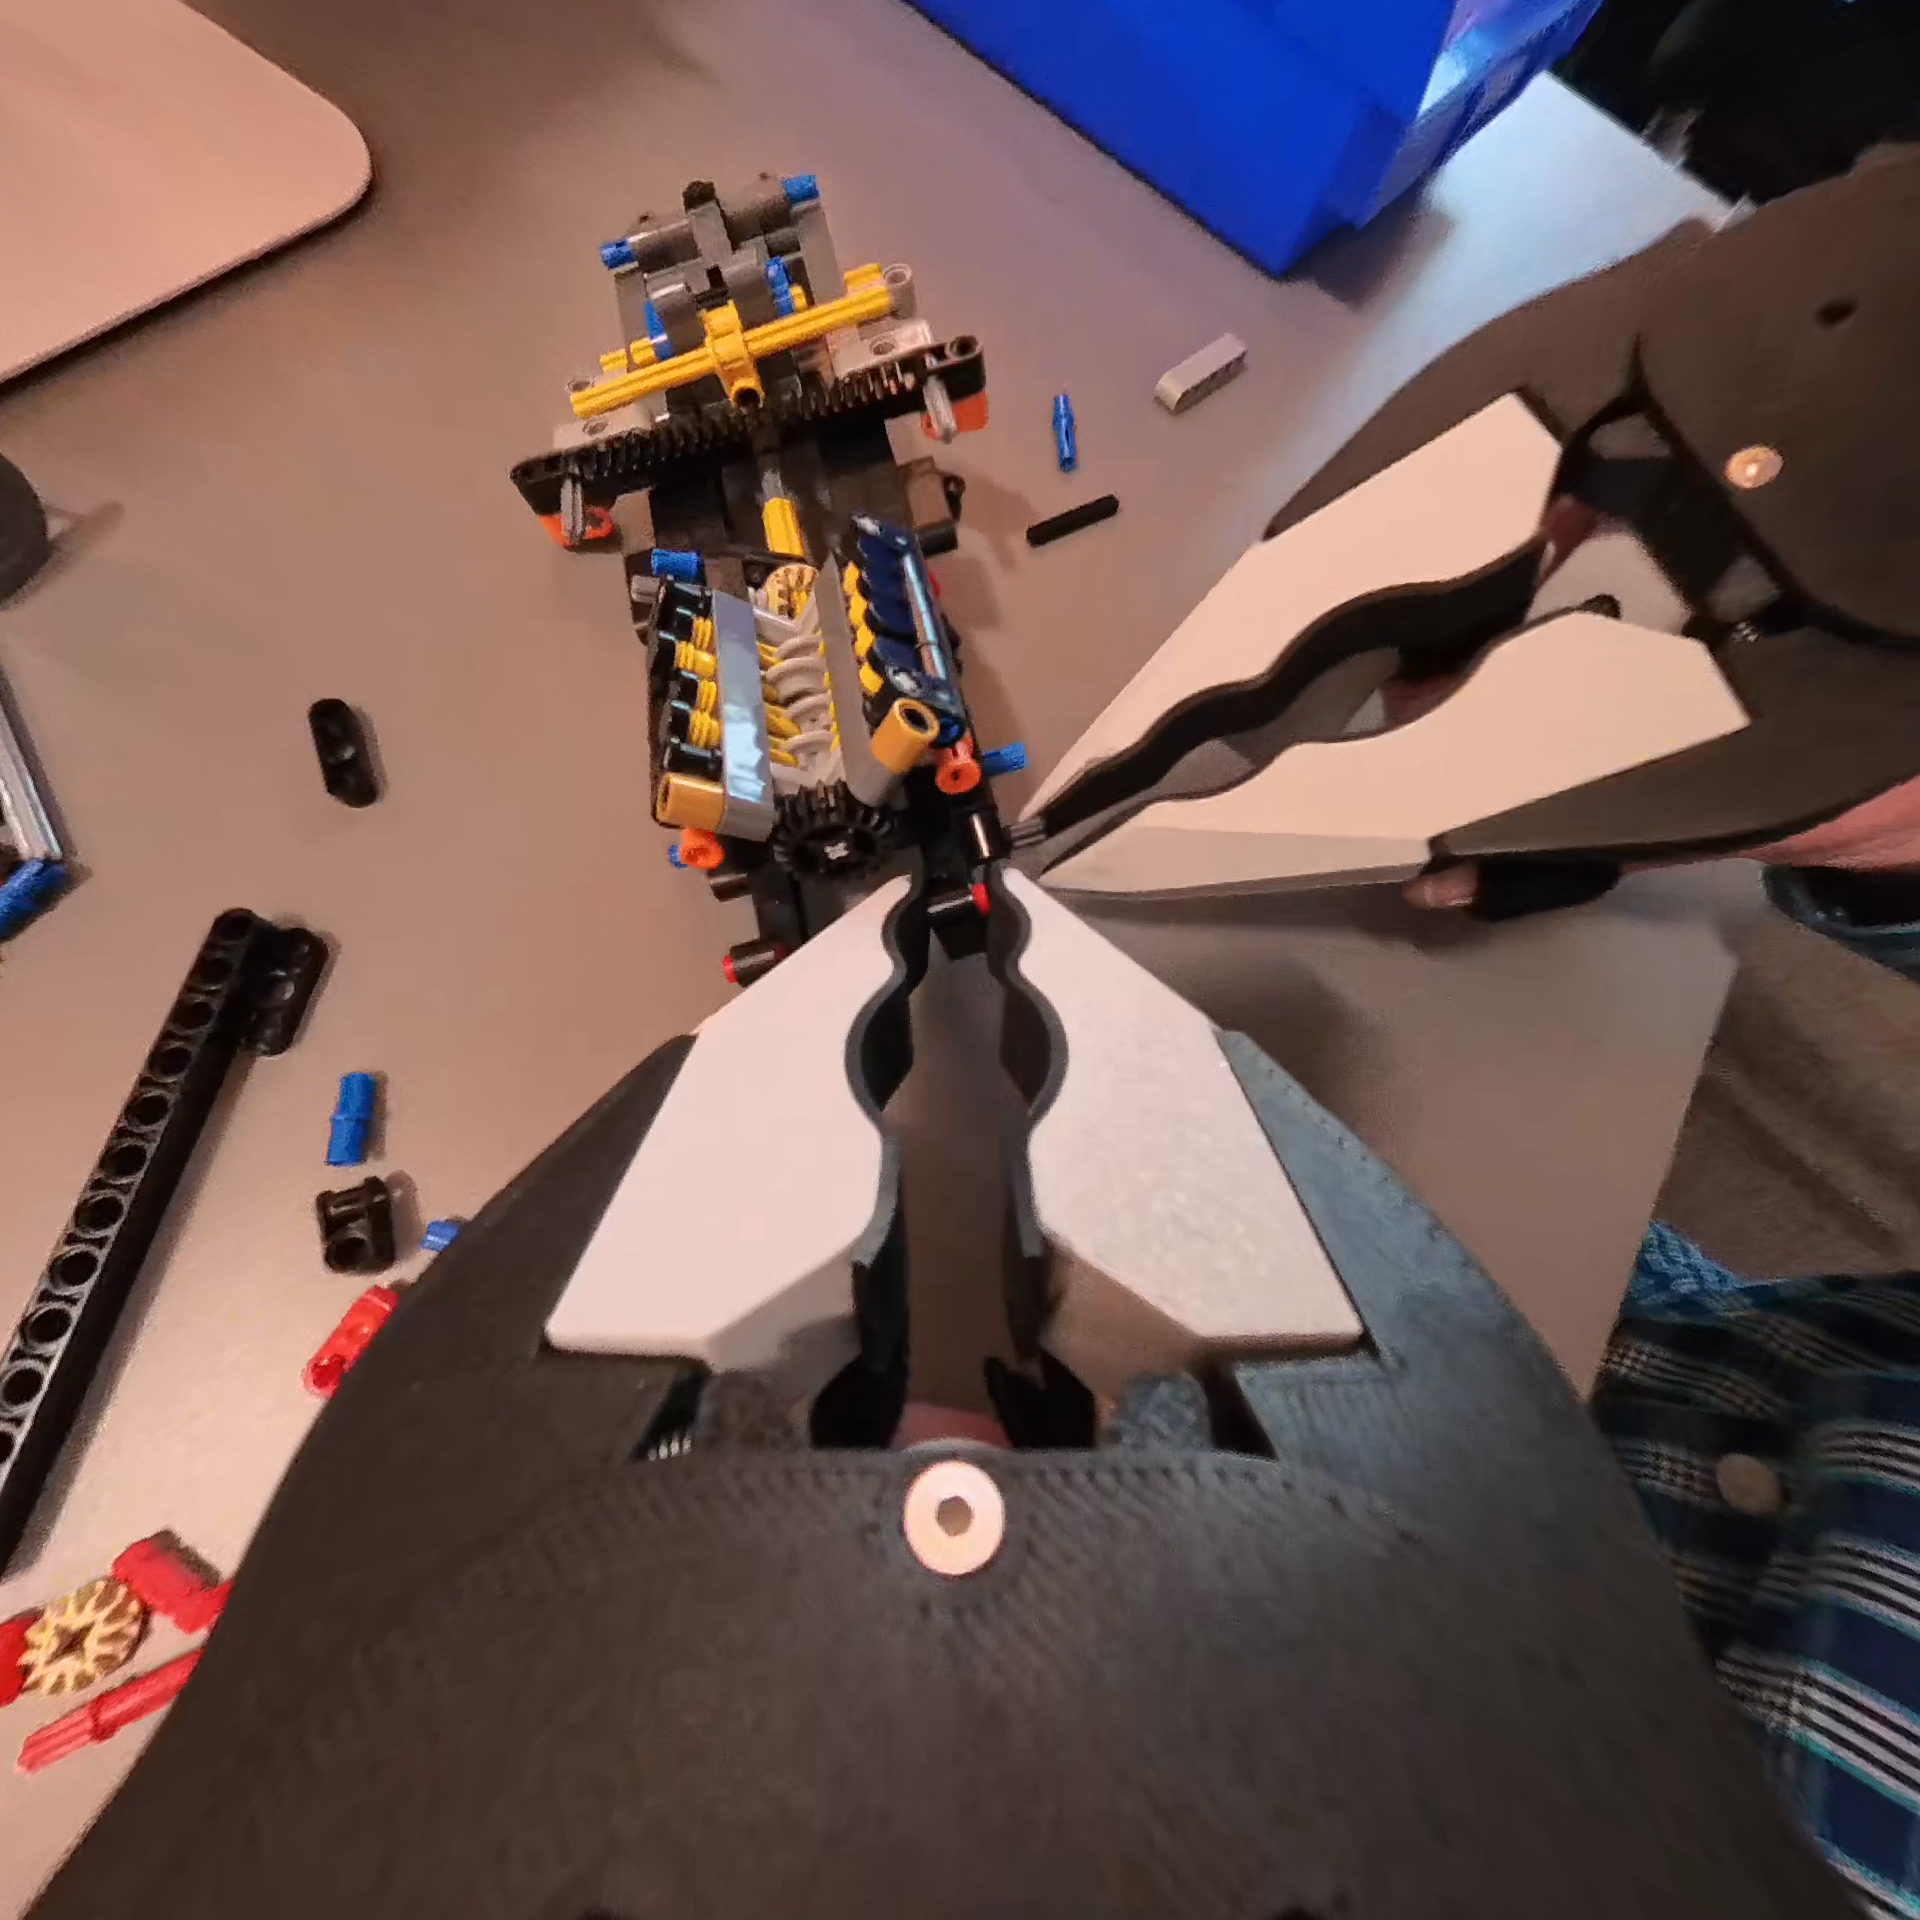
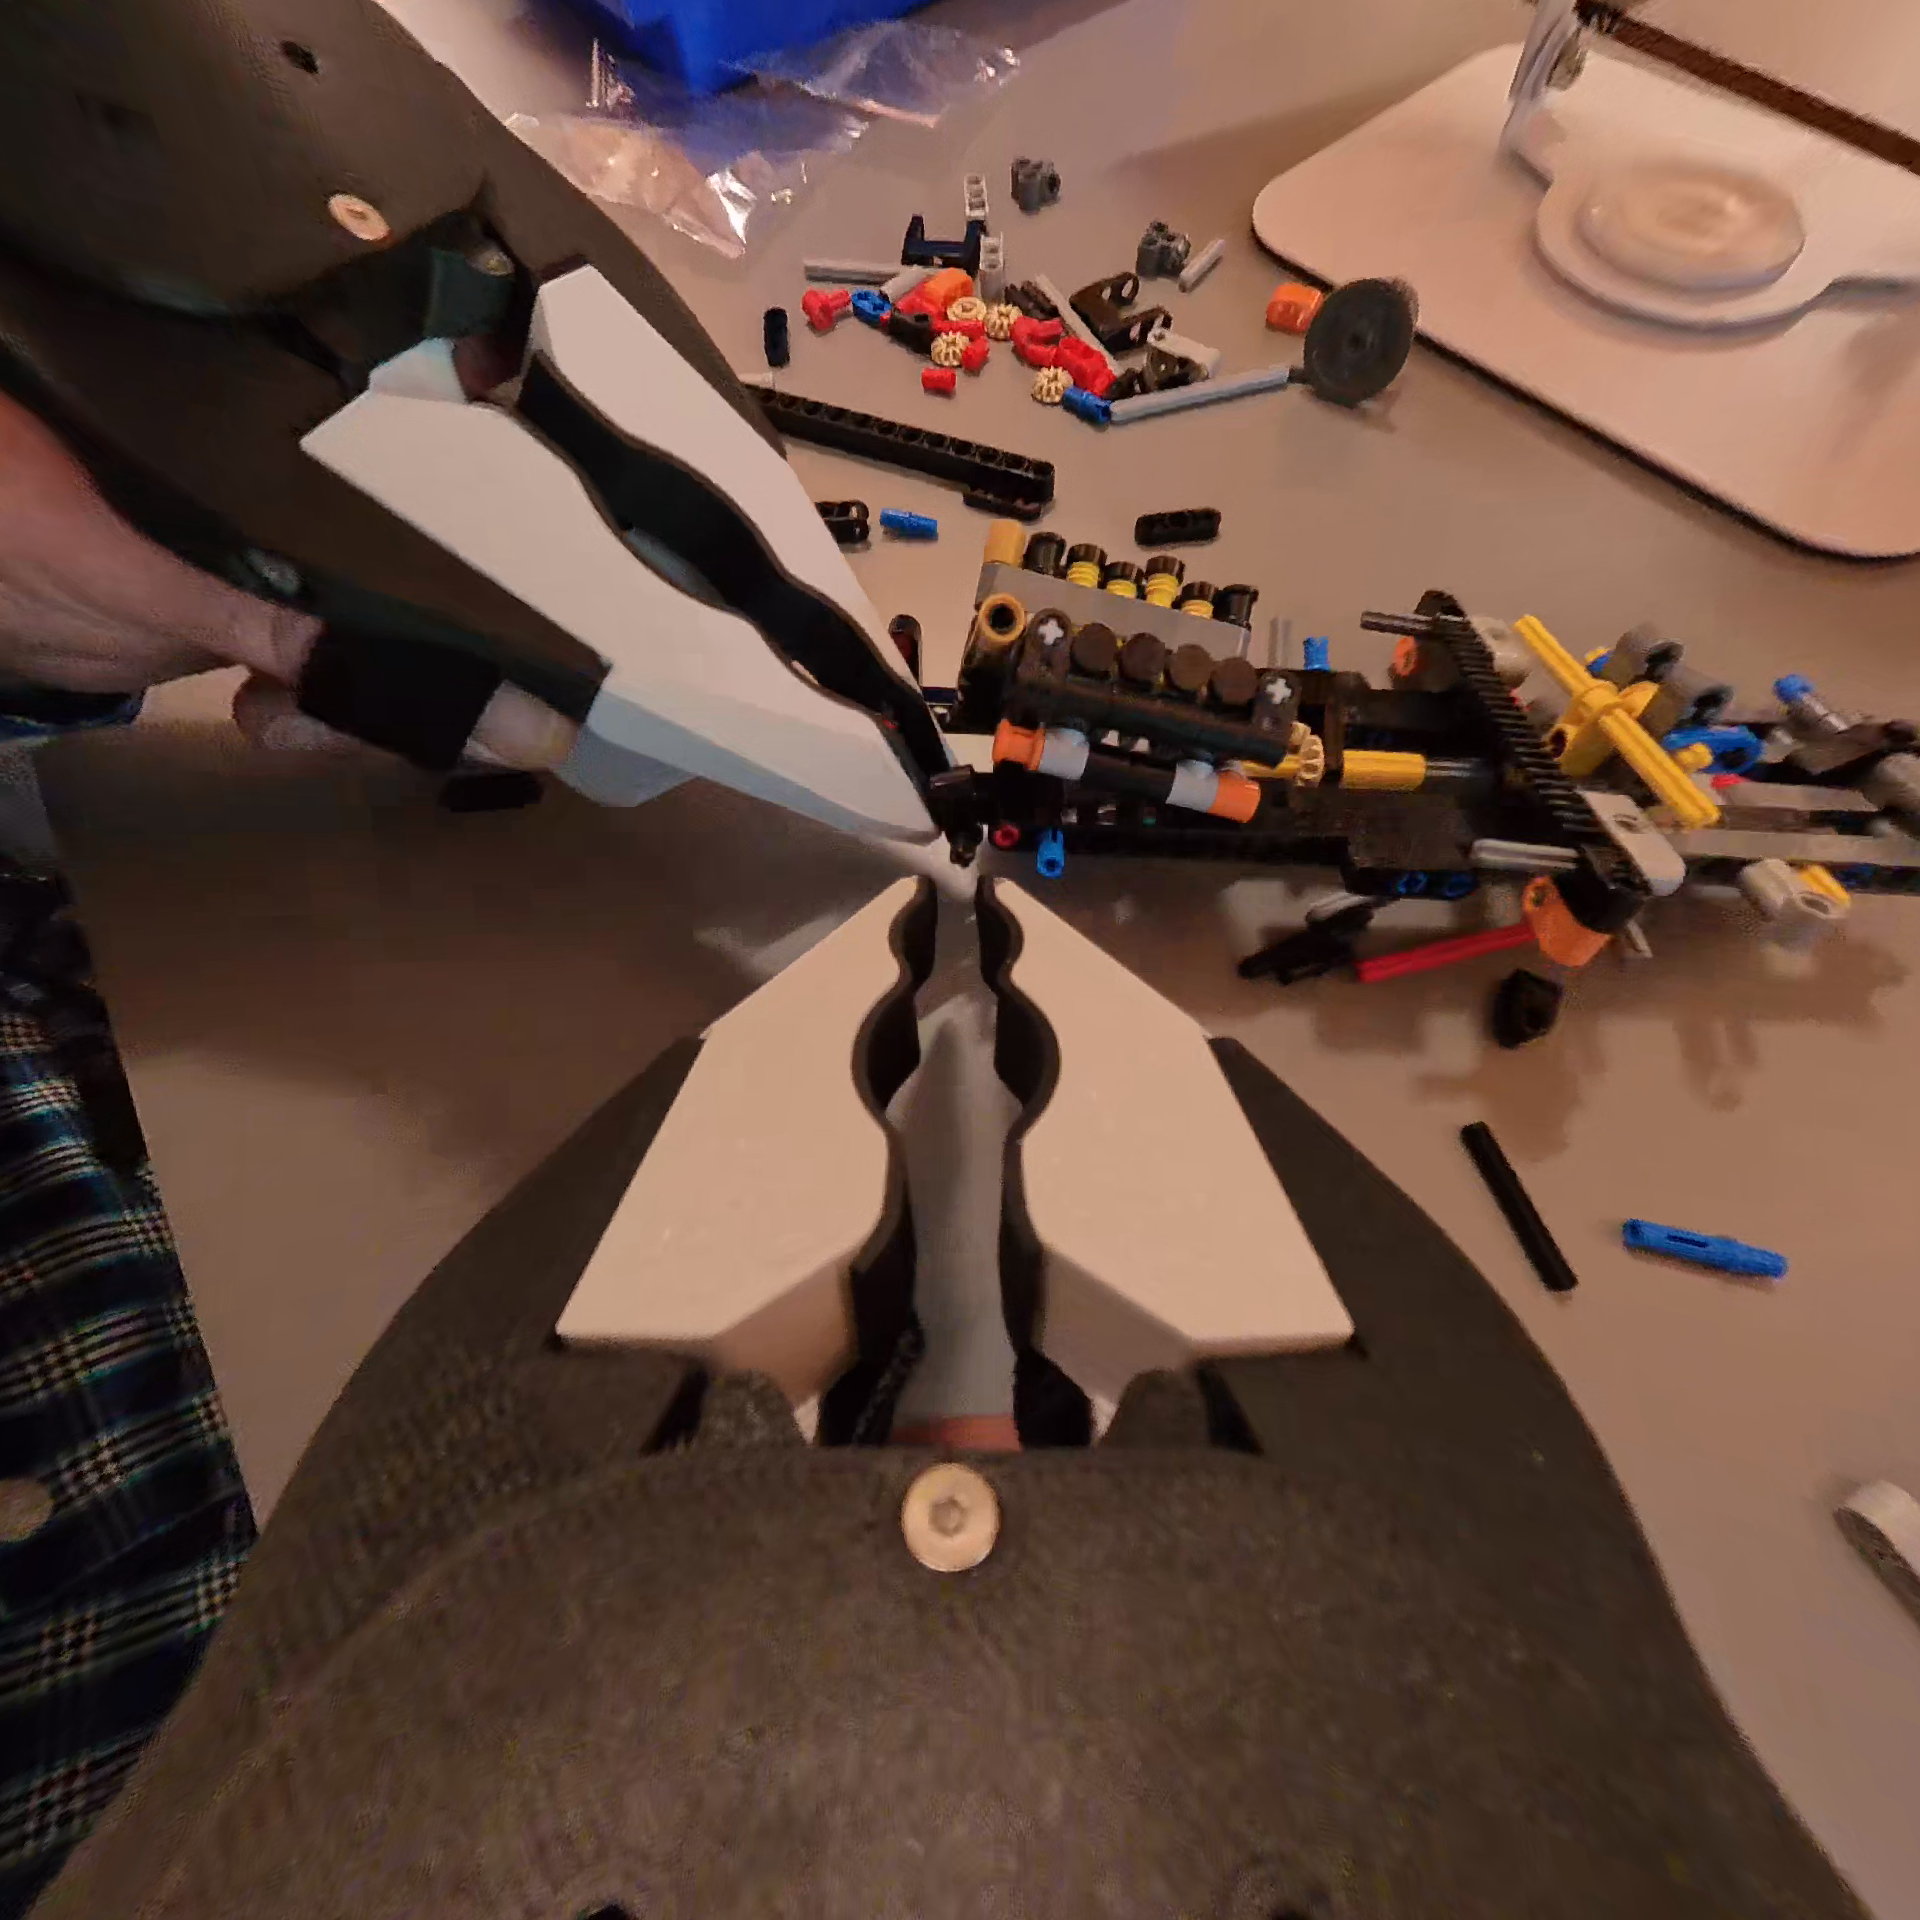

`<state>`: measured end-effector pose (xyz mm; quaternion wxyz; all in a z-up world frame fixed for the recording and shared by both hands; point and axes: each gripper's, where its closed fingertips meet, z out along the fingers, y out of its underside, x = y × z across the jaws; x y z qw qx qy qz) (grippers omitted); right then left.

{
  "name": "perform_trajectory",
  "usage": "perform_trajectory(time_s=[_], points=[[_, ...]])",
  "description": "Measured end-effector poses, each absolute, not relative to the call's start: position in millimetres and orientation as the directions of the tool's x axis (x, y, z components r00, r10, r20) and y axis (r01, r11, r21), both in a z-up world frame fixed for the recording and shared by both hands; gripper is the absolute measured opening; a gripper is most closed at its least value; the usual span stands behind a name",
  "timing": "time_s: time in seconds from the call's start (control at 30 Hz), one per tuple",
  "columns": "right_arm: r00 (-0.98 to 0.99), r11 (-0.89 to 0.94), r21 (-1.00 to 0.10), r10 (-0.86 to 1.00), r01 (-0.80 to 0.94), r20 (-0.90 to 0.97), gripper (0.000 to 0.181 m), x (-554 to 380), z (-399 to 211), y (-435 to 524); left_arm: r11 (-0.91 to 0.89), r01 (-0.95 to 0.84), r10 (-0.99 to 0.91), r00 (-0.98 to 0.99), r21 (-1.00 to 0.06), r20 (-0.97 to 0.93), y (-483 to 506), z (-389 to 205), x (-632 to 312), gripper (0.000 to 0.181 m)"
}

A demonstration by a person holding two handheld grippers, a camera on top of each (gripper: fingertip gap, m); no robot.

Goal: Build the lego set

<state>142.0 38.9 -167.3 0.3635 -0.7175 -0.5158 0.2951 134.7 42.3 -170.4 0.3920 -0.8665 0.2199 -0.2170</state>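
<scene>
Lego chassis [image 1: 790,582] on table, left hand-held gripper [image 1: 956,896] clamping its end, right hand-held gripper [image 2: 954,891] nearly closed, empty

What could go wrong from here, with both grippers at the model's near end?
1. The left gripper clamps only the end of the lego model; sideways force could pop pieces loose.
2. The right gripper pinches a small pin beside it; it may slip out.
3. A shifting model could scatter the blue pin and black axle.

A grey-brown table [image 2: 1247,1195] carries the half-built lego chassis [image 1: 769,582] mid-surface, a long black holed beam [image 1: 125,1153], scattered blue pins [image 1: 350,1117], a loose parts heap [image 2: 1039,312], a white stand base [image 2: 1662,312] and a blue box [image 1: 1195,104].
</scene>
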Motion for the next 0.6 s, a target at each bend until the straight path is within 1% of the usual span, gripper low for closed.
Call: perform_trajectory(time_s=[0.03, 0.07, 0.13, 0.2, 0.23, 0.3, 0.37, 0.4, 0.5, 0.53, 0.6], points=[[0.291, -0.193, -0.831, 0.956, 0.522, -0.039, 0.007, 143, -164, 40, -0.598, -0.208, -0.551, 0.808, -0.774, 0.208, 43, -169, 133, 0.008], [0.289, -0.176, -0.839, 0.957, 0.515, -0.024, 0.008, 145, -160, 41, -0.601, -0.205, -0.552, 0.805, -0.773, 0.216, 43, -168, 133, 0.008], [0.275, -0.113, -0.845, 0.961, 0.522, 0.041, 0.014, 150, -153, 47, -0.609, -0.177, -0.551, 0.796, -0.773, 0.252, 44, -165, 134, 0.008], [0.220, 0.017, -0.855, 0.964, 0.518, 0.152, 0.021, 152, -143, 49, -0.617, -0.168, -0.552, 0.788, -0.769, 0.271, 44, -164, 134, 0.008], [0.191, 0.091, -0.842, 0.956, 0.532, 0.223, 0.027, 152, -140, 50, -0.620, -0.167, -0.554, 0.785, -0.767, 0.277, 45, -163, 133, 0.008], [0.121, 0.230, -0.788, 0.926, 0.571, 0.358, 0.032, 152, -141, 53, -0.623, -0.176, -0.564, 0.777, -0.762, 0.281, 46, -160, 132, 0.008], [0.052, 0.354, -0.741, 0.885, 0.570, 0.462, 0.035, 147, -139, 51, -0.629, -0.175, -0.568, 0.769, -0.757, 0.294, 47, -156, 132, 0.008], [0.030, 0.392, -0.720, 0.867, 0.572, 0.497, 0.040, 145, -139, 51, -0.633, -0.179, -0.570, 0.766, -0.754, 0.297, 47, -156, 132, 0.008], [-0.005, 0.468, -0.665, 0.820, 0.582, 0.573, 0.066, 142, -133, 58, -0.638, -0.192, -0.574, 0.764, -0.745, 0.295, 47, -156, 131, 0.008], [-0.028, 0.498, -0.636, 0.799, 0.589, 0.601, 0.072, 141, -133, 61, -0.639, -0.198, -0.577, 0.762, -0.743, 0.293, 47, -156, 132, 0.008], [-0.090, 0.554, -0.592, 0.770, 0.585, 0.632, 0.075, 137, -134, 62, -0.640, -0.207, -0.579, 0.762, -0.740, 0.288, 47, -155, 132, 0.008]])
